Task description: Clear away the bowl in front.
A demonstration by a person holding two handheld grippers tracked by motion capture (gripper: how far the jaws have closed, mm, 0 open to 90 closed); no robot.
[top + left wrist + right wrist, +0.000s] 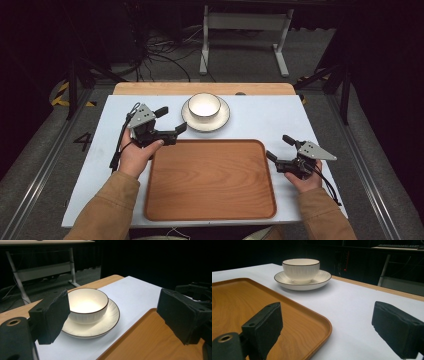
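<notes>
High view is showing me my left gripper (pixel 172 120) hovering with its jaws spread wide and nothing between them, just left of the white bowl (pixel 204 105) that is sitting on its saucer (pixel 222 120) at the table's far middle. Right of the wooden tray (pixel 210 180), I am holding my right gripper (pixel 277 147) with its jaws apart and empty.

Between the black jaws of the left gripper (pixel 169 121) sits a white bowl (pixel 204 105) with fine ribbed lines and a dark rim line, on a matching white plate (pixel 189 120). Beside the black right gripper (pixel 278 148) lies an orange-brown wood-grain tray (pixel 210 180) on a white table (pixel 260 115).
</notes>
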